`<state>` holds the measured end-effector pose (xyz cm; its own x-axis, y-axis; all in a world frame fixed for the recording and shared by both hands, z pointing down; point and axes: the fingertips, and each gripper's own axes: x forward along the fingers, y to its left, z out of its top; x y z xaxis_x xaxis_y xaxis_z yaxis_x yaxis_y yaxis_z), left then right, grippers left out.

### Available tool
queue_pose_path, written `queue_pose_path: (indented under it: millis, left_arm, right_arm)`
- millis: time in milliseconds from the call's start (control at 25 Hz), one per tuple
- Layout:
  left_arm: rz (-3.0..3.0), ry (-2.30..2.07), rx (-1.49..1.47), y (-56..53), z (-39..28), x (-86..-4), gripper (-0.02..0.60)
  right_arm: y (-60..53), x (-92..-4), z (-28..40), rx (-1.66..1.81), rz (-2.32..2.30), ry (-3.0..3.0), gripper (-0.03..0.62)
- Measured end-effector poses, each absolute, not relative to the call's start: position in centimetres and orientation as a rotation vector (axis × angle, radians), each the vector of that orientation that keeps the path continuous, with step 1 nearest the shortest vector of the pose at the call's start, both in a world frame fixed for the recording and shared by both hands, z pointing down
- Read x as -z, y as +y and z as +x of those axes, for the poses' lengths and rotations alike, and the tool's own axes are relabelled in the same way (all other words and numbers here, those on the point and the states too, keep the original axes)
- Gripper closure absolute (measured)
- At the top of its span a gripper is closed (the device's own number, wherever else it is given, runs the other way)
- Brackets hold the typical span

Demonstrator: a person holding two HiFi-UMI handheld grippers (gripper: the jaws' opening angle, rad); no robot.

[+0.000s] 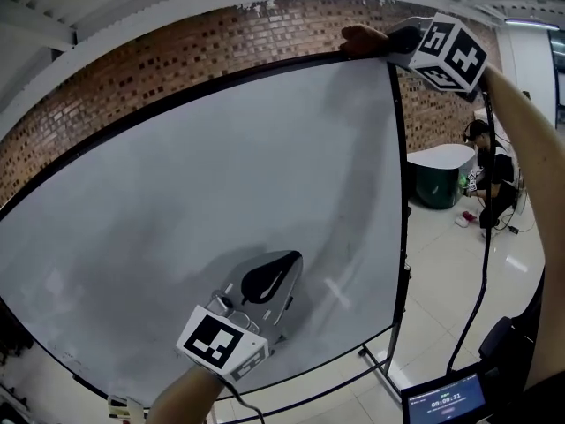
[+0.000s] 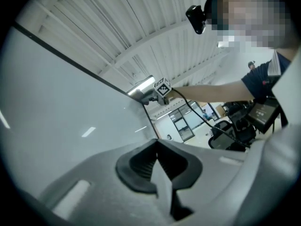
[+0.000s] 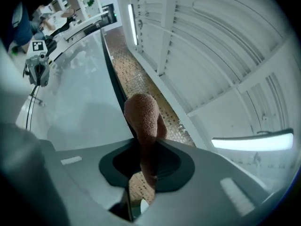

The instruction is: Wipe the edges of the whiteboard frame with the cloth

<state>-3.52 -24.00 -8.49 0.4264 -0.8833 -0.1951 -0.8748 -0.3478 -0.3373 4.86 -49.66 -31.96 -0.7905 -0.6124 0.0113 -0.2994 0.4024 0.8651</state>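
The whiteboard [image 1: 221, 201] fills the head view, bounded by a thin black frame [image 1: 399, 175]. At its top right corner my right gripper [image 1: 388, 41] is shut on a brown cloth [image 1: 362, 38], which lies over the top edge of the frame. In the right gripper view the cloth [image 3: 143, 121] sticks out from between the jaws onto the black frame edge [image 3: 109, 65]. My left gripper [image 1: 269, 281] hangs low in front of the board with its jaws shut and empty, close to the white surface [image 2: 56, 107]. The left gripper [image 3: 37, 69] shows small in the right gripper view.
A brick wall [image 1: 177, 60] runs behind the board. The board's stand foot [image 1: 380, 365] rests on a tiled floor at the right. A person [image 1: 490, 179] sits by a green tub [image 1: 437, 179] at far right. A black cable [image 1: 484, 272] hangs from my right arm; a small screen [image 1: 446, 400] sits lower right.
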Motion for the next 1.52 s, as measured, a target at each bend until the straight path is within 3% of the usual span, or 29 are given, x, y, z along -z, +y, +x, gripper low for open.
queue_pose_path:
  millis: [640,1520]
  left_arm:
    - [-2.365,1.432,0.021,-26.9,-1.6,6.1,0.578]
    - [-2.408,1.495,0.109,-33.2,6.6,5.3,0.577]
  right_arm:
    - [-52.8,25.1,9.8,0.700,0.763,-3.094,0.525]
    - [-52.3,15.6,8.8,0.408,0.181,-3.377,0.525]
